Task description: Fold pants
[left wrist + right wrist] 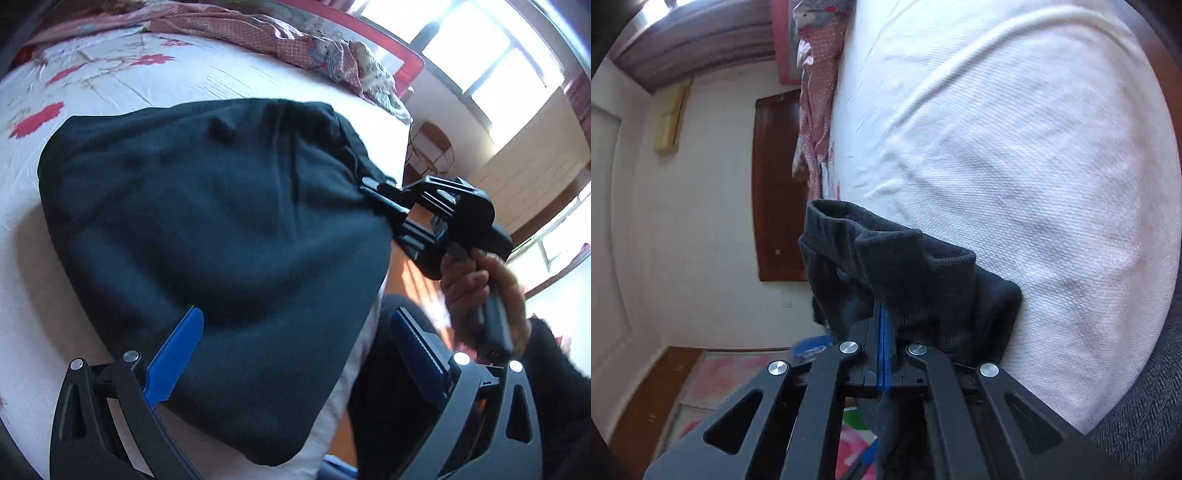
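The dark pants (207,229) lie bunched on the white flowered bed sheet (110,77). My left gripper (295,332) is open, its blue fingers (177,354) spread wide, one lying against the near edge of the pants. My right gripper (373,199) is shut on the pants' right edge and a hand holds its handle. In the right wrist view the right gripper (882,314) has its blue pads pressed together on a ribbed fold of the pants (905,258), beside the white mattress (1015,166).
A crumpled red-patterned quilt (258,33) lies along the far side of the bed. A window (491,48) and wooden floor are to the right. A brown wooden panel (775,184) and a pink mat (716,376) show in the right wrist view.
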### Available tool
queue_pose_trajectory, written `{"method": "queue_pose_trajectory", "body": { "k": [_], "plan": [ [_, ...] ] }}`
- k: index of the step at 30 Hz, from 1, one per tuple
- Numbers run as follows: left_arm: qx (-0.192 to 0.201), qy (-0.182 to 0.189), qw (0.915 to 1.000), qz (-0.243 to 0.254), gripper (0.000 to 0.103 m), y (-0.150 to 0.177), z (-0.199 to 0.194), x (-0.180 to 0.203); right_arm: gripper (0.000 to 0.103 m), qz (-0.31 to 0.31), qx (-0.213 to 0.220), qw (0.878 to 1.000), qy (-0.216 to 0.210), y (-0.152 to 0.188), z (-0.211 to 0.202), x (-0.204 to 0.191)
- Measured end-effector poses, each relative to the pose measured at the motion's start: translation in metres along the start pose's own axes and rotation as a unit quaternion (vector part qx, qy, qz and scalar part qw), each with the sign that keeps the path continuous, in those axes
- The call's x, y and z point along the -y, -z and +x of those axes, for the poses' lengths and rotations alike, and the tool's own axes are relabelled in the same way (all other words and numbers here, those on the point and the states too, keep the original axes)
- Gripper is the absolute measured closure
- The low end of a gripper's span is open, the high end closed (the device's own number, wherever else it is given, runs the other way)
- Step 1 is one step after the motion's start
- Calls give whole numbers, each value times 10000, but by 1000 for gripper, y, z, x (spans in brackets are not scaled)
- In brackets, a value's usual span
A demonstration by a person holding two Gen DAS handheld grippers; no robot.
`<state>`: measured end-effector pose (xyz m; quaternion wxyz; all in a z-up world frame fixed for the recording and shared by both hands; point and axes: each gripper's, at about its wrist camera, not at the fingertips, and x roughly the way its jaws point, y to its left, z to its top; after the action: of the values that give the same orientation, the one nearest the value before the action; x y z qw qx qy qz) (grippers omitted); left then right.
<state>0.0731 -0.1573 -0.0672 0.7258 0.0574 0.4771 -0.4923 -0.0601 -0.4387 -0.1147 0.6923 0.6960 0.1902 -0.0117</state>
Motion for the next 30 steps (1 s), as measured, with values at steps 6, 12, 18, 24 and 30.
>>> {"method": "queue_pose_trajectory", "body": {
  "k": [6,12,18,24,30],
  "plan": [
    [580,-320,9957,643,2,-38,-50,2,59,-576,-139,9982,-34,9,-6,-58],
    [926,-205,9938,-577,2,-117,-47,-94,53,-856,-315,9952,-358,-5,45,-93],
    [650,-850,9837,-1448,3,-125,0,-156,83,-739,-212,9970,86,-30,83,-78],
    [760,-1486,9761,-1394,5,-108,12,-157,103,-820,-121,9949,568,-37,73,-74],
    [1279,-1575,9652,-1650,7,-116,-29,-156,76,-1264,-192,9908,442,-14,51,-114]
  ]
}}
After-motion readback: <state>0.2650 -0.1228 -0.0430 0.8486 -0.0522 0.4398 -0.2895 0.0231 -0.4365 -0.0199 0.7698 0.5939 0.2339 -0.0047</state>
